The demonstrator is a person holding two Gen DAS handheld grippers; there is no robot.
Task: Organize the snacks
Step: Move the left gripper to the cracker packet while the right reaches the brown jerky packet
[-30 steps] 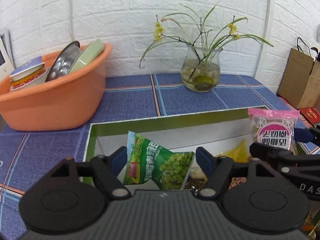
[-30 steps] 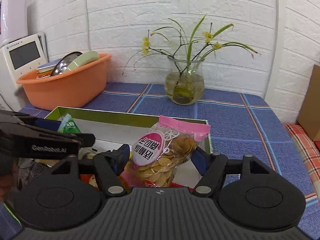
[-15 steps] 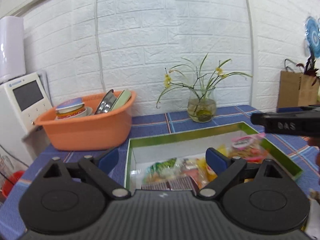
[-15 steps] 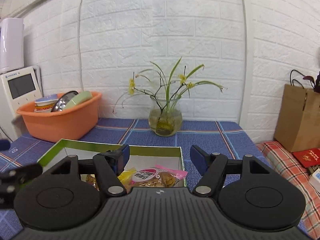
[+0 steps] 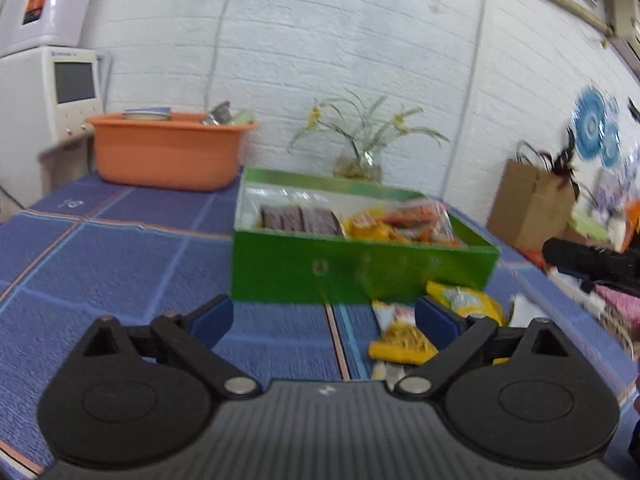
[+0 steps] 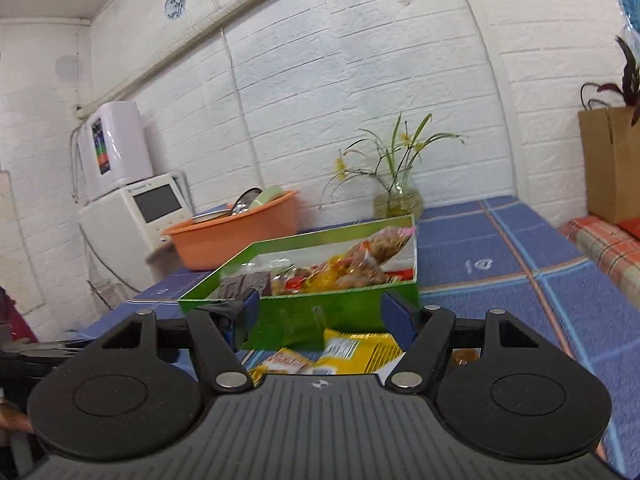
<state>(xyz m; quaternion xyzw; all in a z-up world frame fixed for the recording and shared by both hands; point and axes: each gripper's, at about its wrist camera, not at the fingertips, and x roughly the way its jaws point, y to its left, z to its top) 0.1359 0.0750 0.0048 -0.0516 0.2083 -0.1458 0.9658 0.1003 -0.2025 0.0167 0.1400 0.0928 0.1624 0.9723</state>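
A green box [image 5: 360,268] [image 6: 328,312] full of snack packets stands on the blue cloth. Loose yellow snack packets [image 5: 404,340] [image 6: 356,354] lie on the cloth in front of the box. My left gripper [image 5: 324,316] hovers over the cloth short of the box, its jaws opening wide with nothing between them. My right gripper [image 6: 320,312] is open too, empty, low before the box's front wall. In the left wrist view the right gripper's black body shows at the right edge.
An orange basin [image 5: 168,152] [image 6: 236,236] with dishes stands at the back left, beside a white appliance [image 6: 136,216]. A glass vase [image 5: 360,164] [image 6: 396,200] of flowers sits behind the box. A brown paper bag [image 5: 532,204] stands off to the right.
Both grippers let go of their packets into the box, opened, and pulled back from it. The green pea bag and the pink cookie bag now lie in the box.
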